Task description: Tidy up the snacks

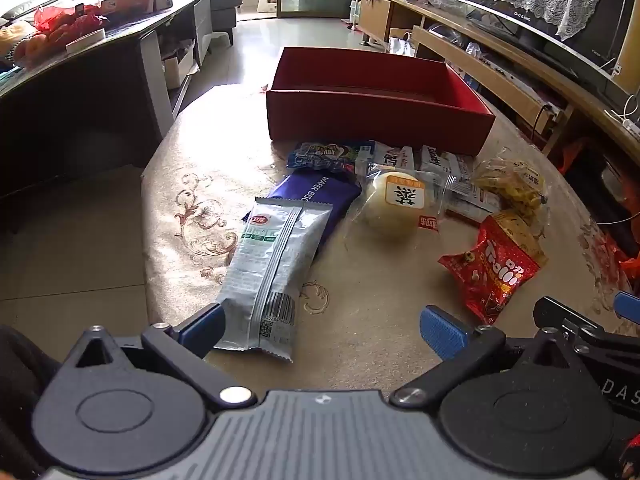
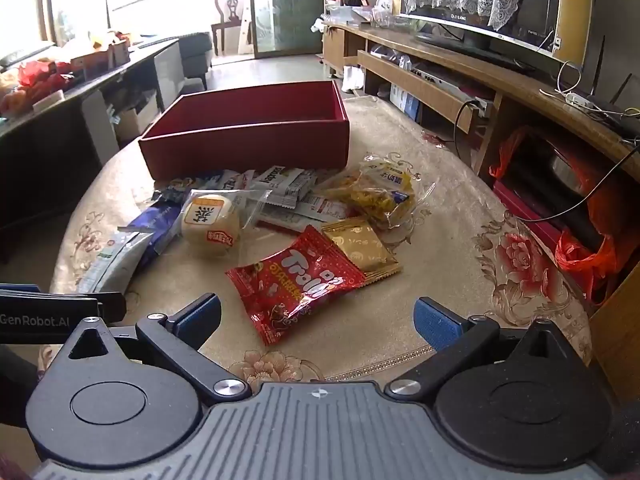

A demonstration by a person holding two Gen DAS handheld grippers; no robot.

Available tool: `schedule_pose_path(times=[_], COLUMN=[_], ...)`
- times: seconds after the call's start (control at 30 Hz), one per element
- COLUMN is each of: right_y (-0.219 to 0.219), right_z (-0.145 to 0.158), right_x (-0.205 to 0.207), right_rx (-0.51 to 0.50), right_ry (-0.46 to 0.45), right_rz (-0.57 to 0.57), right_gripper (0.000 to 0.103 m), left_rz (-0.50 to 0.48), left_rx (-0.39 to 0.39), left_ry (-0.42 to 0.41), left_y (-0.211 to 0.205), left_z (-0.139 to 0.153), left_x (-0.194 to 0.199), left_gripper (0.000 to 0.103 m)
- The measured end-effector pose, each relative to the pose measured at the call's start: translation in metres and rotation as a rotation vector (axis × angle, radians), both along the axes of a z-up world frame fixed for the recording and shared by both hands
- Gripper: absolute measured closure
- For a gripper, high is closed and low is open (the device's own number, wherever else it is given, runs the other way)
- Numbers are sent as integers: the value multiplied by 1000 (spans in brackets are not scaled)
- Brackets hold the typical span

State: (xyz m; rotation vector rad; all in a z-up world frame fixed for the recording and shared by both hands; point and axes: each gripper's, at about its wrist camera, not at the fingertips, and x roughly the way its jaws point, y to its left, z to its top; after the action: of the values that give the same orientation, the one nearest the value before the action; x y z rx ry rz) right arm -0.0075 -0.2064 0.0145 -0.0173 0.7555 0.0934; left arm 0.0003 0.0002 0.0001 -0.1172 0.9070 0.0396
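An open red box stands at the far side of the round table, also in the right wrist view; its floor is hidden. Snack packs lie in front of it: a silver-green pack, a purple wafer pack, a round bun in clear wrap, a red Trolli bag, a gold sachet, a yellow snack bag. My left gripper is open, with the silver-green pack's near end by its left finger. My right gripper is open just before the Trolli bag.
The table has a floral cloth. A wooden TV stand with cables runs along the right. A dark low table with fruit and boxes stands at the left. My right gripper shows at the left wrist view's right edge.
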Motion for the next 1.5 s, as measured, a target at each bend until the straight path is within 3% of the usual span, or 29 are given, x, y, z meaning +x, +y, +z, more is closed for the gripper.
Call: schedule_pose_path(times=[1.5], right_y=[1], right_z=[-9], right_x=[4], right_rx=[16], right_ry=[53], right_rz=[16], right_gripper=[0], left_rz=[-15], left_rx=[19], left_ry=[16], left_y=[-4], left_z=[-9], left_x=[1], left_gripper=[2])
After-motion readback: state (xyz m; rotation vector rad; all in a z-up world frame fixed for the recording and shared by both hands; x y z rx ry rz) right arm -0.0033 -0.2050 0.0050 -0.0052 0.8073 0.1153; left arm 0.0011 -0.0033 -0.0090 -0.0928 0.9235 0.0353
